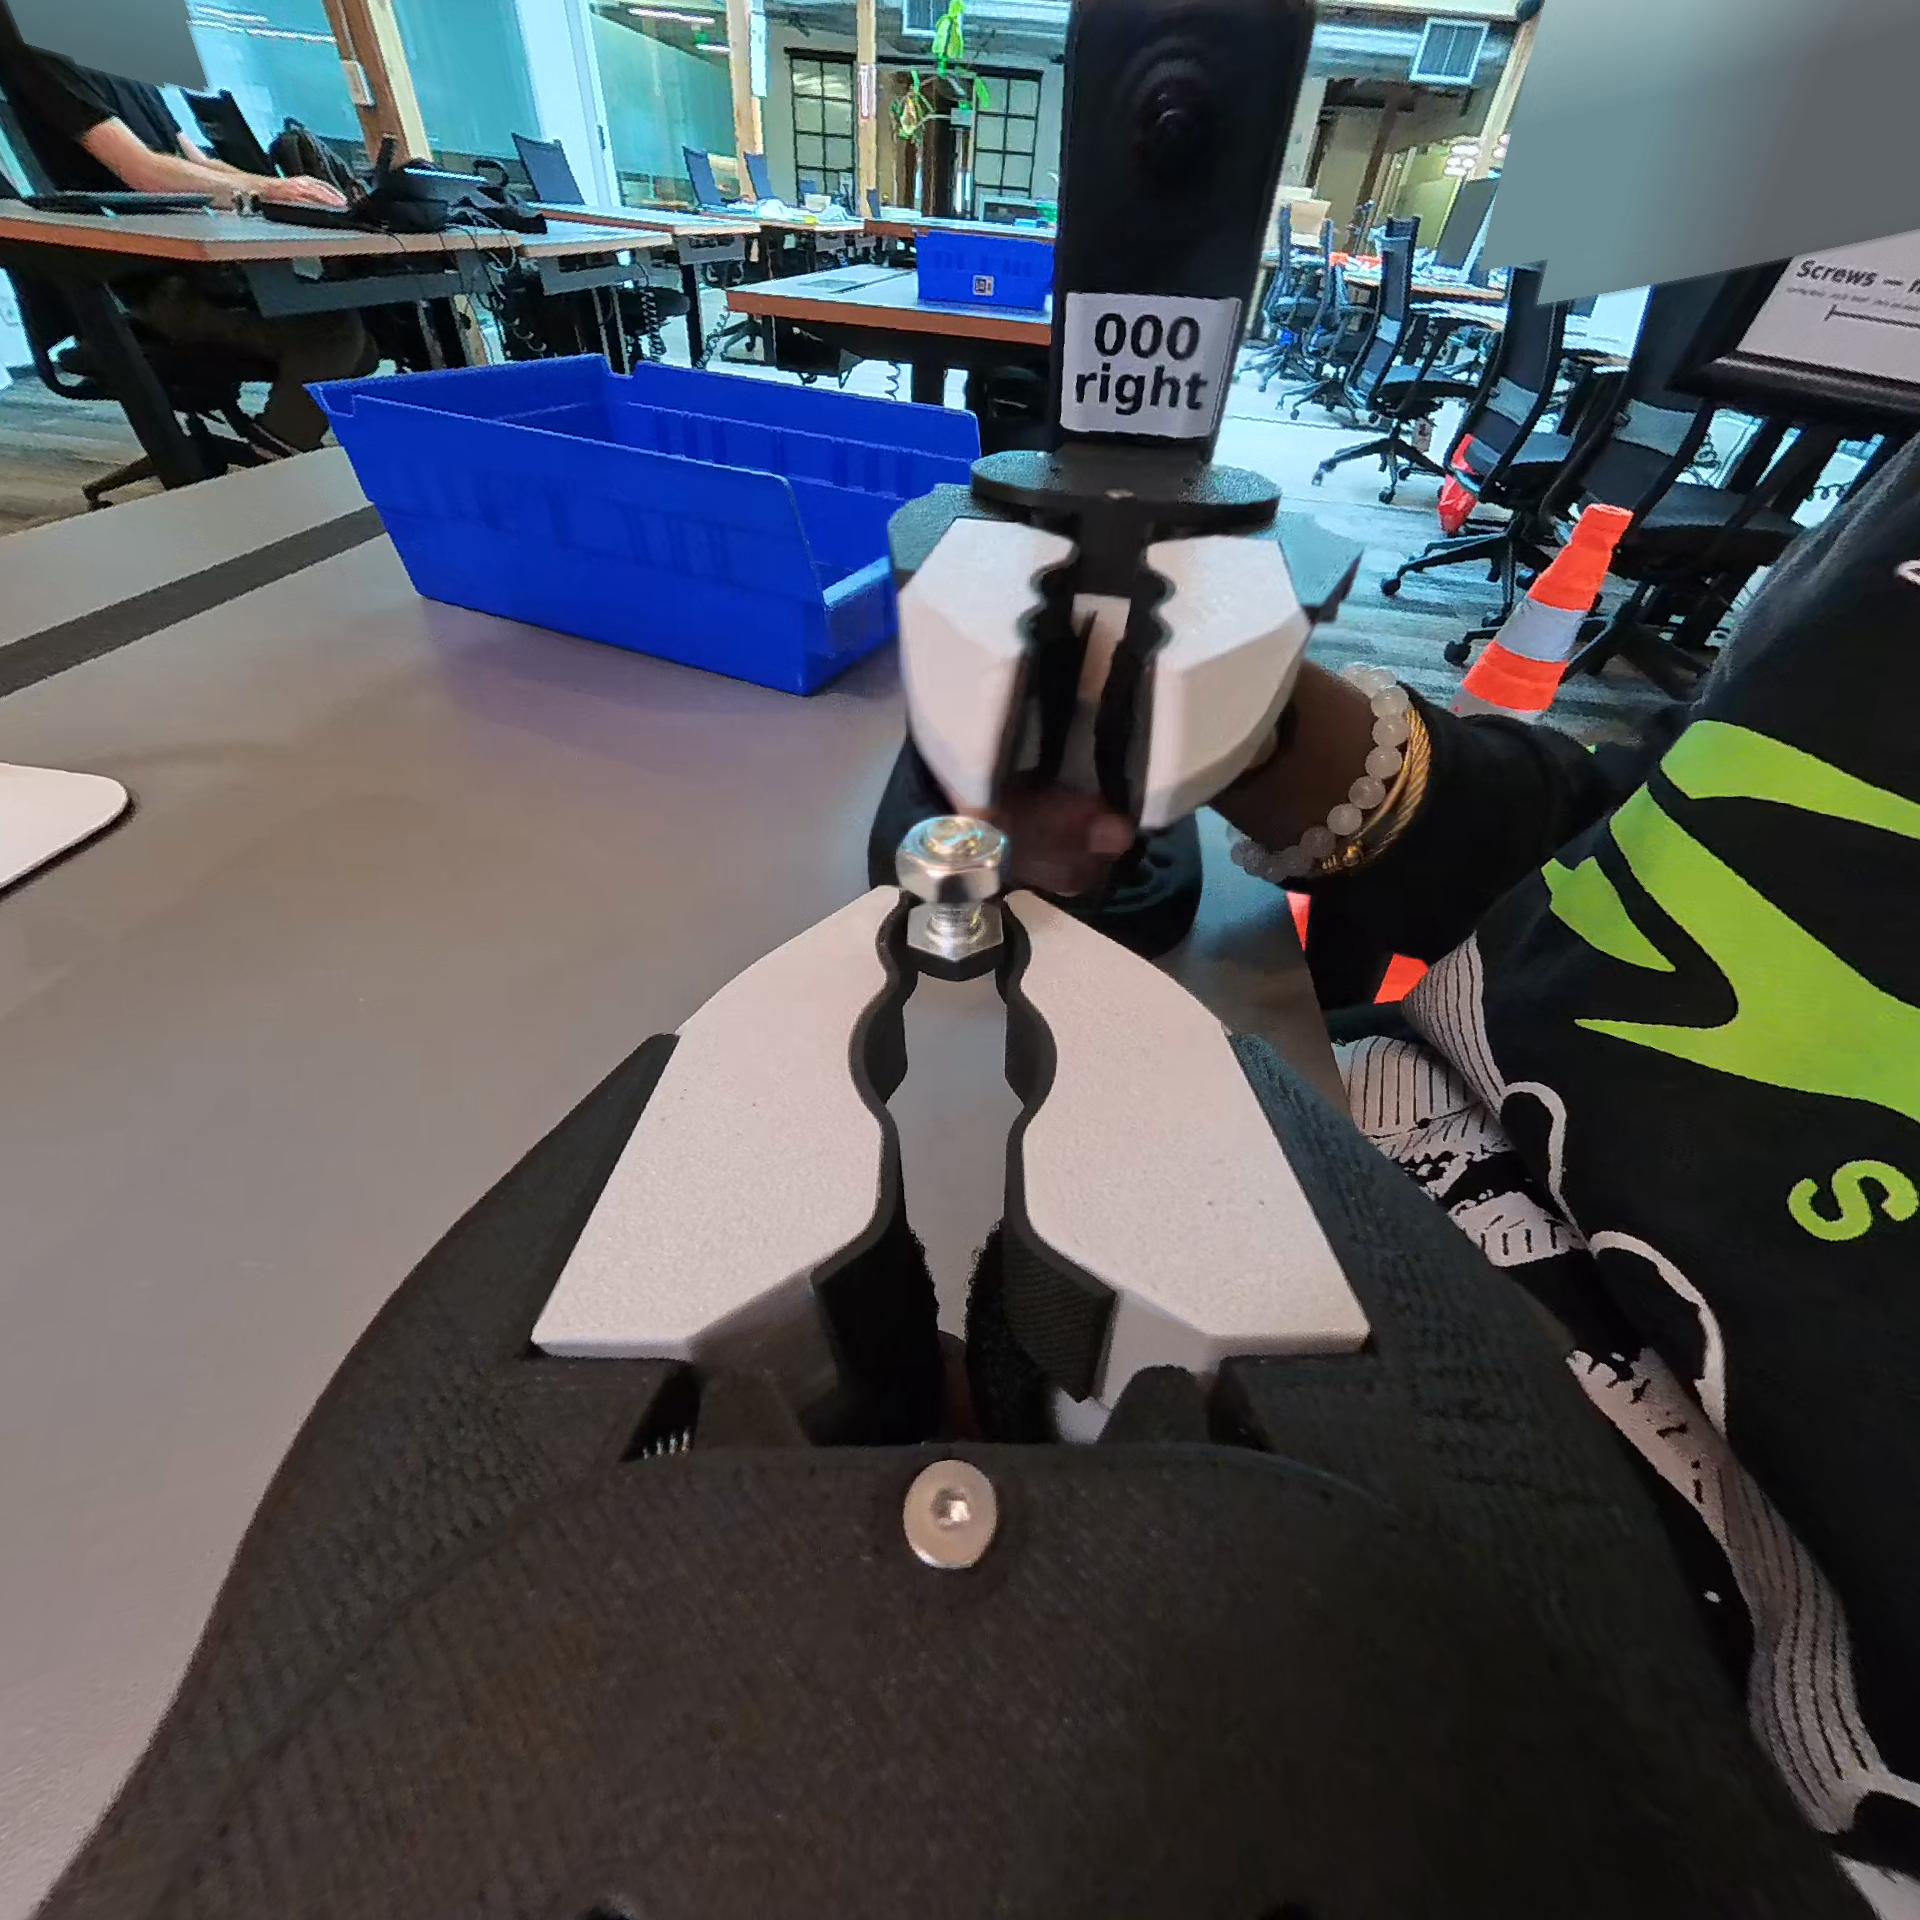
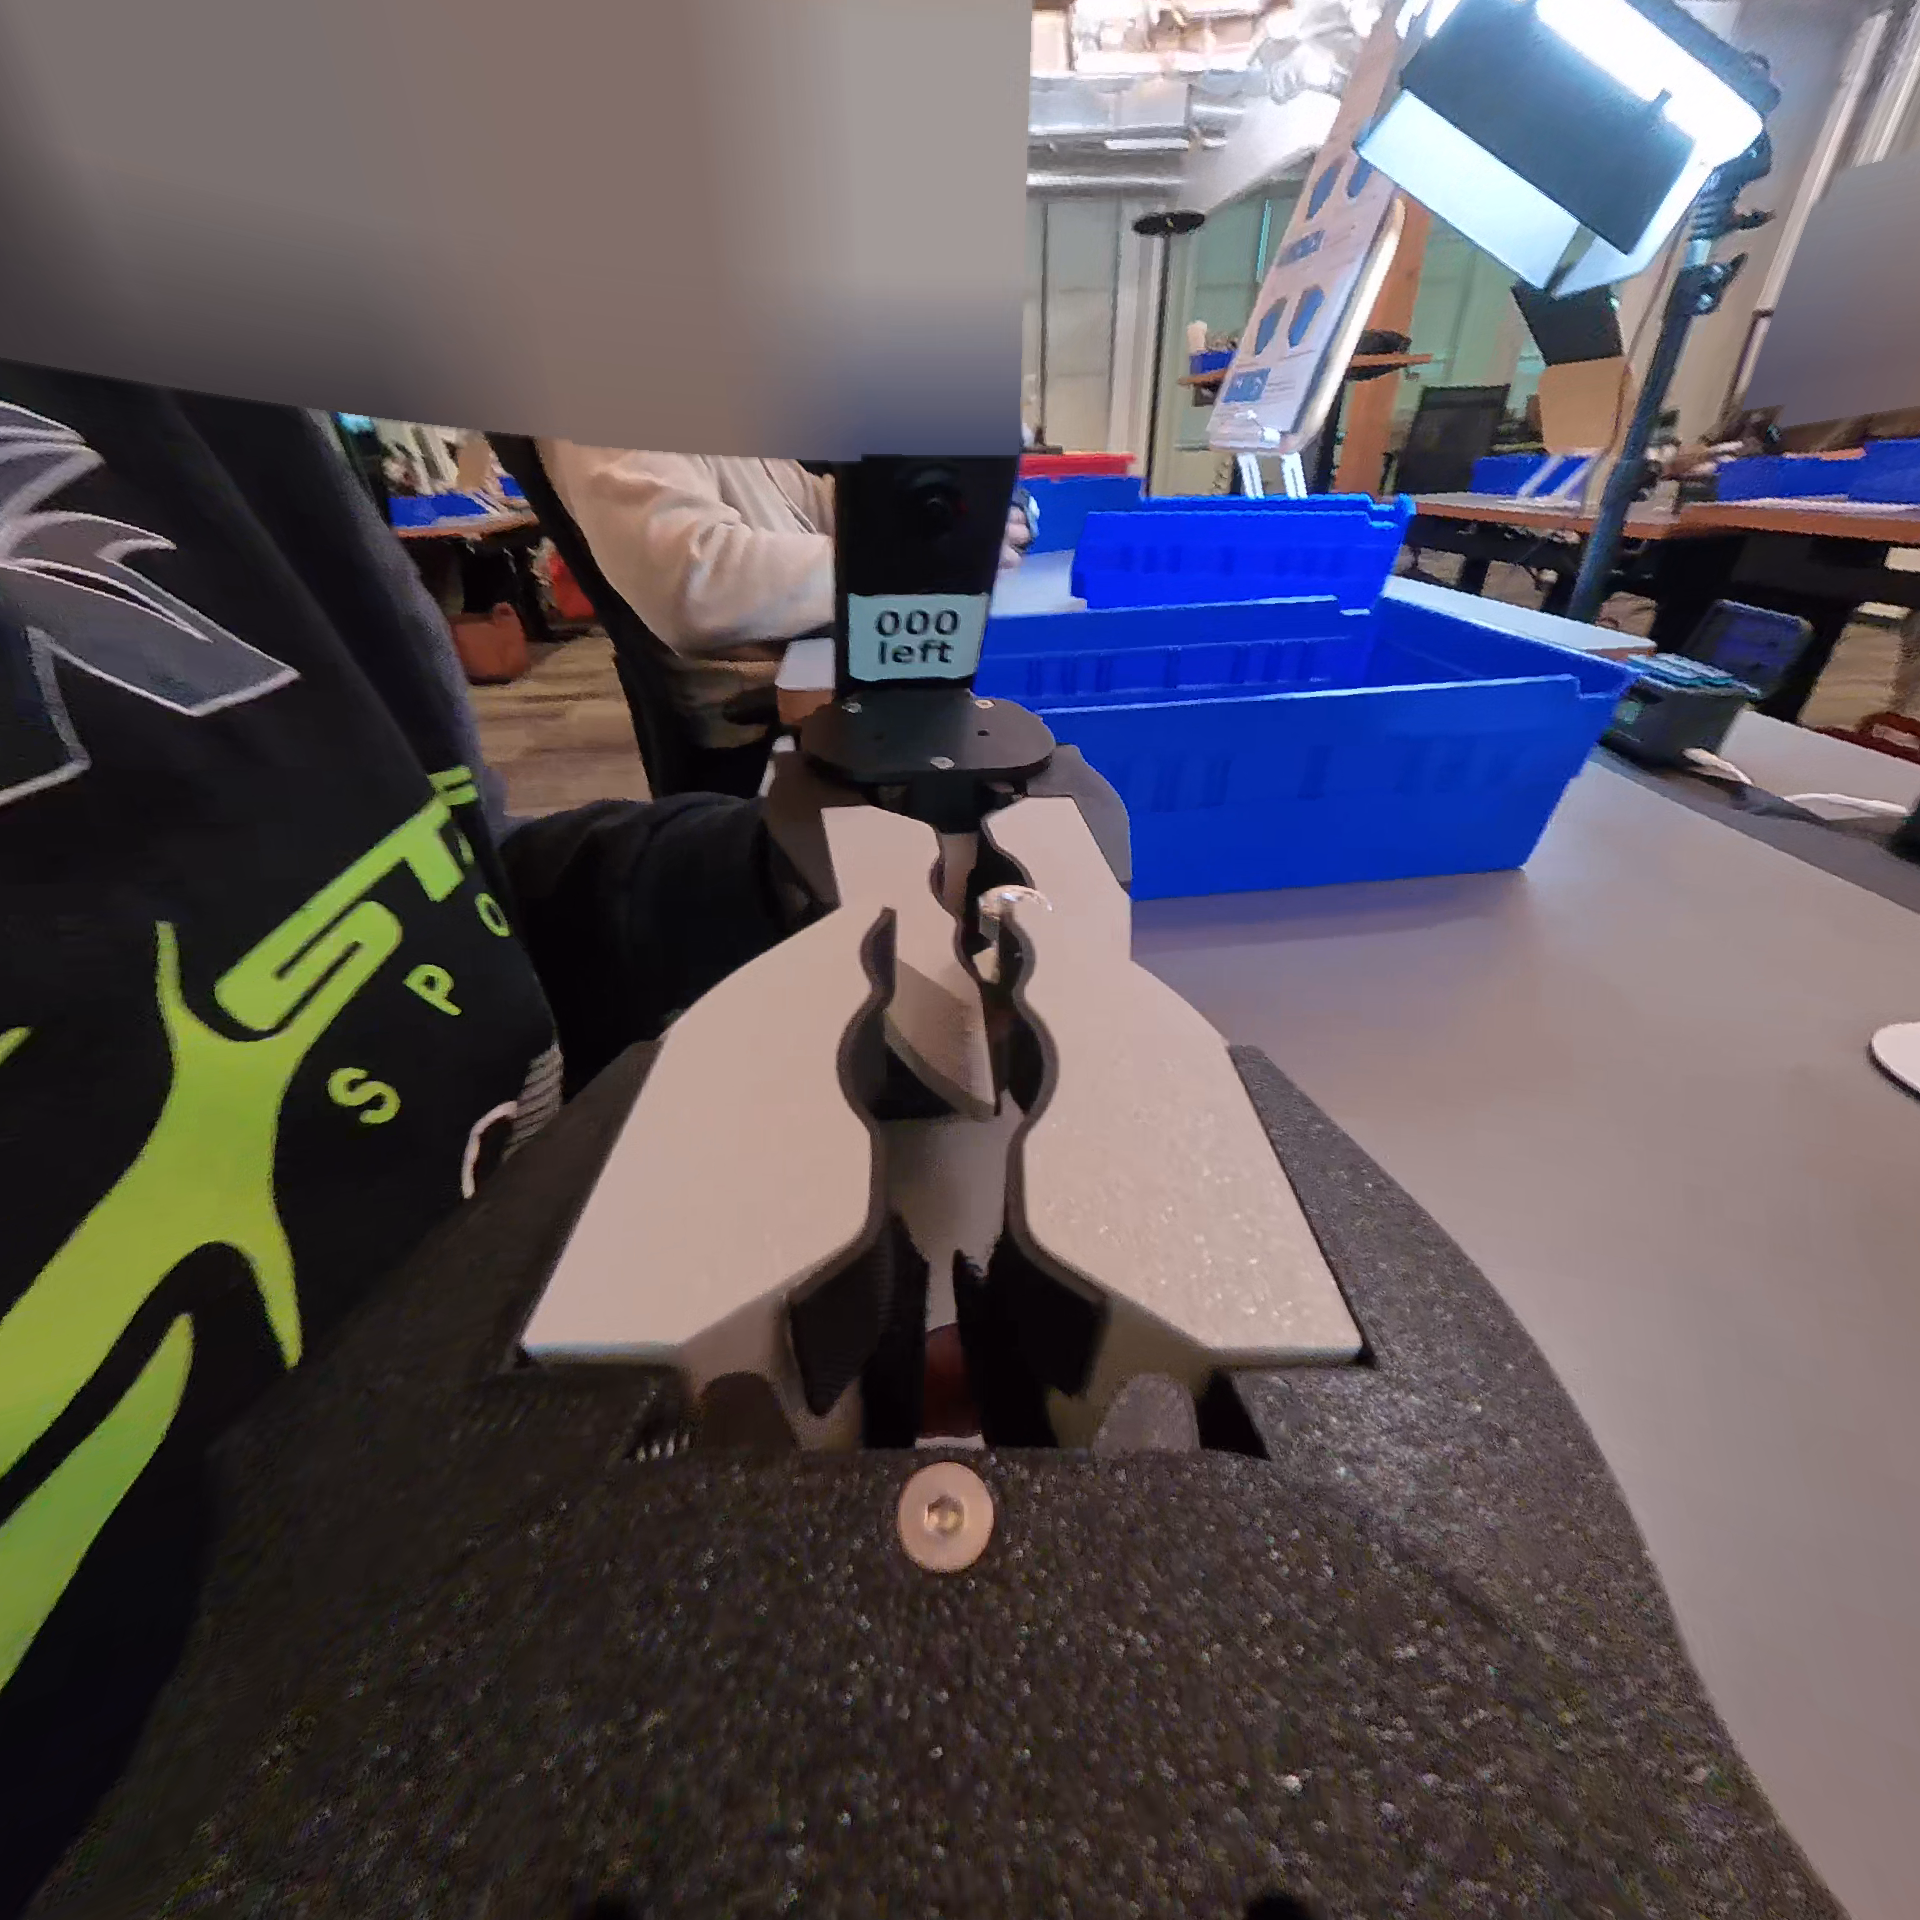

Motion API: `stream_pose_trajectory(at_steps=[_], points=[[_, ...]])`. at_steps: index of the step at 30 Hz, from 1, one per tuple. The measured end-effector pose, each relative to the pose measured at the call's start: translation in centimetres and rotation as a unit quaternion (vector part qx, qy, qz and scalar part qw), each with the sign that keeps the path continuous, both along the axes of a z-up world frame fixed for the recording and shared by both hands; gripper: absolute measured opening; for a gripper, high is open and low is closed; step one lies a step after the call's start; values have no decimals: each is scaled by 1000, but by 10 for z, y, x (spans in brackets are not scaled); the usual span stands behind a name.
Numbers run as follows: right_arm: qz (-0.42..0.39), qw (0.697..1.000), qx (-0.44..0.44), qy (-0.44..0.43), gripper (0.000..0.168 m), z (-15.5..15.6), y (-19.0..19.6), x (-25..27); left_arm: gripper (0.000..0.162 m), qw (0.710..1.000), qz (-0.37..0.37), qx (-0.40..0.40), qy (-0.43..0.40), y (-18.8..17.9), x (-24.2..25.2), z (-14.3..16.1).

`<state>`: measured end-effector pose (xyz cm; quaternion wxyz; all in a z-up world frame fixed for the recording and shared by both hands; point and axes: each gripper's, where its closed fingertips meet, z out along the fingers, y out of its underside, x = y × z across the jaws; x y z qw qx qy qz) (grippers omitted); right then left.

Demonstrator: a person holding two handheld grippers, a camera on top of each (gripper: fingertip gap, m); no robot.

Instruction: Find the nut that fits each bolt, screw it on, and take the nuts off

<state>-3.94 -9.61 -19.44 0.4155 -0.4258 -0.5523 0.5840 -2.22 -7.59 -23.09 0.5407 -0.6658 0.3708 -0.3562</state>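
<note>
My left gripper (image 1: 951, 940) is clenched at the very tips on a small silver bolt-and-nut piece. The hex nut (image 1: 954, 932) sits in the notch between the tips; the bolt (image 1: 950, 854) stands above it, domed head uppermost, a short run of thread showing between head and nut. Grip is on the nut's flats only, and shallow.

My right gripper (image 1: 1091, 805) hangs just behind and above the bolt head, tips pointing down at it. Fingers look nearly together, but the tips are blurred and I cannot tell whether they touch the head or pinch anything. The right wrist view is no better: only a glint of metal (image 2: 1003, 902) past the fingers (image 2: 1091, 1039).

Both tools are held in the air near the edge of the grey table (image 1: 436, 831). Blue bin (image 1: 623, 509) stands well behind, apart from the work.

Risks as I judge them:
- Tip-only hold on a small hex. Any side push from the right gripper could twist the nut out of the notch, and the piece drops to the table or off its edge into my lap.
- If the right closes off-centre on the rounded head, it may slip rather than turn.
- Turning with the two tools not in line could bind the thread.
- If the nut comes free of the thread, one part falls unless both holds are firm.
</note>
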Motion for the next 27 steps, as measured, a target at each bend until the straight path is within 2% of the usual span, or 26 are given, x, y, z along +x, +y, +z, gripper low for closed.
stream_pose_trajectory(at_steps=[3,7,11,15,17,20,24,27], points=[[-11,1000,-8,15,21,4,4,0,14,1000,0,0,-2,0,0,1],[-20,1000,0,6,46,-1,3,-13,14,1000,-2,1,1,-1,0,0],[-10,1000,4,2,49,-2,-3,-17,14,1000,-2,0,1,-1,0,0],[-6,1000,3,-8,36,-2,-1,-7,14,1000,-1,0,2,-1,0,0],[8,1000,-7,-5,17,0,-1,2,14,1000,1,0,2,0,0,0],[-1,1000,-14,2,17,2,4,5,14,1000,1,-1,-1,0,0,0],[-21,1000,-5,4,43,-2,6,-8,14,1000,-2,1,2,-1,1,0],[-8,1000,-1,-6,50,-5,0,-16,14,1000,-3,1,2,-1,1,0]])
